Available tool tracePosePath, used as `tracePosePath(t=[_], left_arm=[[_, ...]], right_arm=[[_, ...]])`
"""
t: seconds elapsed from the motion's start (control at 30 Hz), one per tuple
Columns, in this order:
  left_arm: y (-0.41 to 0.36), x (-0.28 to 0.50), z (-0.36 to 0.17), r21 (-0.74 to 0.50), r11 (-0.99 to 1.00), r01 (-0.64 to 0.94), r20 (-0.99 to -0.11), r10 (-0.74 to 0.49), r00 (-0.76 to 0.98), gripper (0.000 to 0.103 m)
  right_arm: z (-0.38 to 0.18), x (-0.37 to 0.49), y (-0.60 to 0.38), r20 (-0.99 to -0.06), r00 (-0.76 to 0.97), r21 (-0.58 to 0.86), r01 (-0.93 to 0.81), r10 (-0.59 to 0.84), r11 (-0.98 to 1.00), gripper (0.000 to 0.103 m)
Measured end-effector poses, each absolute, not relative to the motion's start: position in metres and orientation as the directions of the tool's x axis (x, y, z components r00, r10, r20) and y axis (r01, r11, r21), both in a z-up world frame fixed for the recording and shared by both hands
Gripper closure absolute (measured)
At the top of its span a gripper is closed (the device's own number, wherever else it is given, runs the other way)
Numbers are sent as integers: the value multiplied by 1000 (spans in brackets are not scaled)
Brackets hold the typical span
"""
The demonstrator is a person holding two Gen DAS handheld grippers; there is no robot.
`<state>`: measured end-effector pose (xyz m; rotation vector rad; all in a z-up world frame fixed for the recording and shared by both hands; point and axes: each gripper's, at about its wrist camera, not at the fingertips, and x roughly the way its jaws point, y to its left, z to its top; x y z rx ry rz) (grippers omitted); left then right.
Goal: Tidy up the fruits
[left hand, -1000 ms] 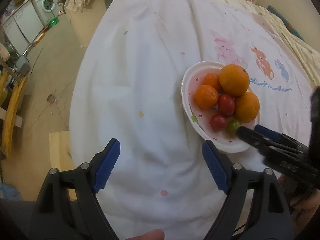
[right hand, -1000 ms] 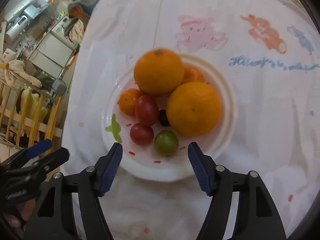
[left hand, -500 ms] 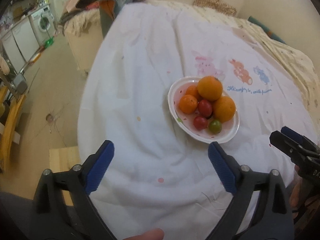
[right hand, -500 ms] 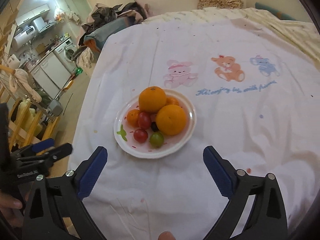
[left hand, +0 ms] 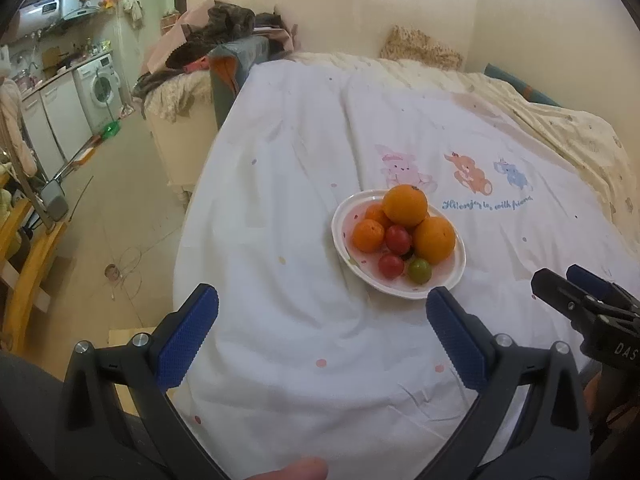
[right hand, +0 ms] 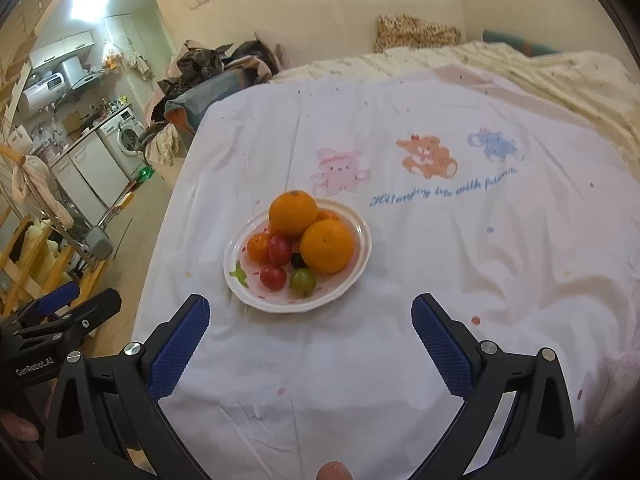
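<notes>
A white plate sits on the white bedsheet. It holds two big oranges, small mandarins, two red tomatoes, a green tomato and a small dark fruit. My left gripper hangs above the sheet, short of the plate and to its left. Its jaws are opening, with nothing between them. My right gripper hovers just short of the plate's near rim, its jaws opening, also with nothing between them.
The sheet carries printed animals and blue writing beyond the plate. A cream blanket and a pillow lie at the back. Left of the bed are bare floor, a heap of clothes, a washing machine and wooden furniture.
Both grippers have pulled back and up from the plate and tilted more level, so the plate looks smaller and the room shows. Both pairs of jaws have spread wider.
</notes>
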<state>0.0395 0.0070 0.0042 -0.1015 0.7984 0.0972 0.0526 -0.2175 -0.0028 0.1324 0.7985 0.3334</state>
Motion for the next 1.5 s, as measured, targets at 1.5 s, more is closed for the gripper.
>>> tracePosePath(t=[1.5], left_arm=[[9,40,3,-96,986,-135,-724,24,690,0]], right_arm=[[-3,50,-208,-669,674,200,-243,313,949,0]])
